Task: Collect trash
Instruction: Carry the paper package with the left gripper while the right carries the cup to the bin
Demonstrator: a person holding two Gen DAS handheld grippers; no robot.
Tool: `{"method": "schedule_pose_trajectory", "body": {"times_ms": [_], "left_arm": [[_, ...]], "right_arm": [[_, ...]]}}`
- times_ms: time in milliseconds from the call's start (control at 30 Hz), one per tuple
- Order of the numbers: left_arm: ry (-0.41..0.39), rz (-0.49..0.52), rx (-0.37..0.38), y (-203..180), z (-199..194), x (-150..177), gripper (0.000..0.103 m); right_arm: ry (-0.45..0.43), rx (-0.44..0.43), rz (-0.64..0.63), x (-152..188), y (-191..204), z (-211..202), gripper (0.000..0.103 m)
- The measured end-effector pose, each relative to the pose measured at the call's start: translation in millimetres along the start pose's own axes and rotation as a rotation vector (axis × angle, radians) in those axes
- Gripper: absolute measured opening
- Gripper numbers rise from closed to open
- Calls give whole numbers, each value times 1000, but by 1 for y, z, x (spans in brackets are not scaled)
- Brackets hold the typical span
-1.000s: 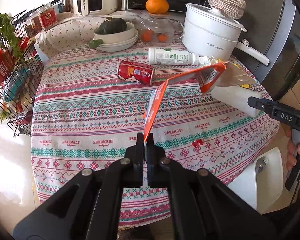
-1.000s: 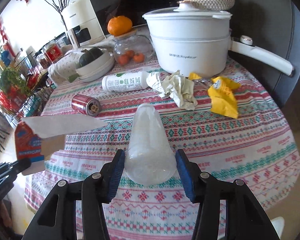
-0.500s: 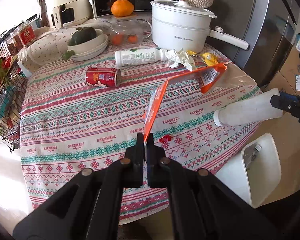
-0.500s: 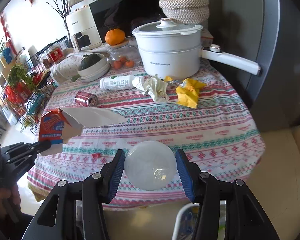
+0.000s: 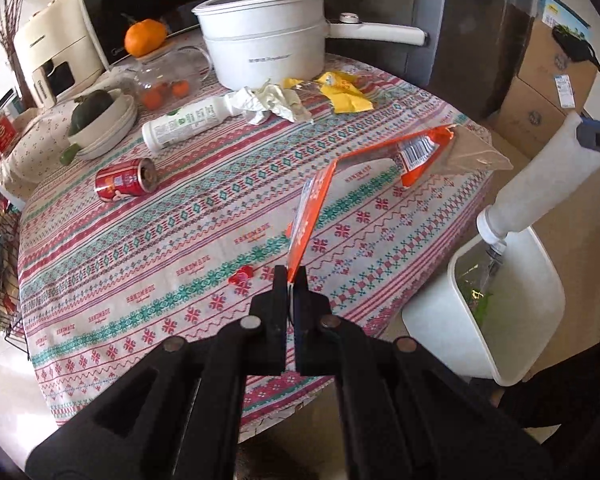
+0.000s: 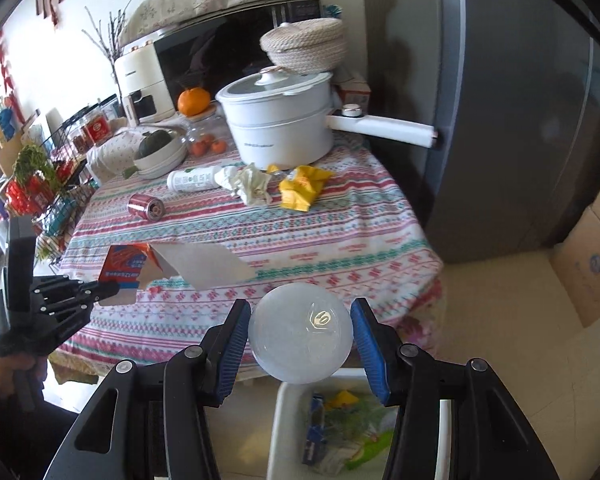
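Observation:
My left gripper [image 5: 288, 280] is shut on the edge of a flattened orange carton [image 5: 384, 158], held above the table's front; the carton [image 6: 140, 266] and gripper [image 6: 108, 290] also show in the right wrist view. My right gripper [image 6: 300, 334] holds a translucent plastic bottle [image 6: 300, 332], neck tilted down over the white trash bin [image 6: 278, 420]. In the left wrist view the bottle [image 5: 540, 188] points into the bin [image 5: 512, 300]. On the table lie a red can [image 5: 126, 180], a white bottle [image 5: 188, 122], crumpled paper [image 5: 272, 102] and a yellow wrapper [image 5: 344, 94].
A white pot [image 5: 264, 32], a glass jar with oranges [image 5: 164, 80], a bowl with a green squash [image 5: 100, 120] and appliances stand at the table's back. A wire rack [image 6: 56, 184] is at the left. Cardboard boxes [image 5: 552, 84] and a fridge [image 6: 520, 100] stand at the right. The bin holds wrappers [image 6: 348, 436].
My right gripper carried the bottle off the table, to the right and down, over the bin, neck now pointing down. My left gripper pulled back with the carton still held.

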State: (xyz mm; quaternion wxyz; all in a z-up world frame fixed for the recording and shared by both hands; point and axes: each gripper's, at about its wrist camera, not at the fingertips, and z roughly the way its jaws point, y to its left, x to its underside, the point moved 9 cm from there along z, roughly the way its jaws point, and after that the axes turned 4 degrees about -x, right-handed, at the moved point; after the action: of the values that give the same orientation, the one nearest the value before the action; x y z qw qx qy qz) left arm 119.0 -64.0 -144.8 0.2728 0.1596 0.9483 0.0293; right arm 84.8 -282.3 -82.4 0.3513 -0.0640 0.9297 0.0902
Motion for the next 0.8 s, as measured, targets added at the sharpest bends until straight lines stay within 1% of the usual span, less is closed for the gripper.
{"method": "schedule_pose_trajectory", "body": {"times_ms": [167, 333, 500, 633, 800], "left_arm": [[-8, 134, 23, -47, -2, 1, 3], [0, 267, 75, -99, -2, 10, 3], [-25, 439, 74, -146, -3, 22, 10], [-52, 543, 78, -178, -5, 30, 13], [-67, 619, 85, -204, -5, 37, 13]], "right_arm": [[-19, 41, 43, 11, -37, -21, 53], [2, 86, 87, 29, -74, -28, 53], [29, 115, 128, 49, -105, -33, 53], [46, 127, 149, 62, -118, -34, 53], [68, 138, 166, 72, -129, -33, 53]]}}
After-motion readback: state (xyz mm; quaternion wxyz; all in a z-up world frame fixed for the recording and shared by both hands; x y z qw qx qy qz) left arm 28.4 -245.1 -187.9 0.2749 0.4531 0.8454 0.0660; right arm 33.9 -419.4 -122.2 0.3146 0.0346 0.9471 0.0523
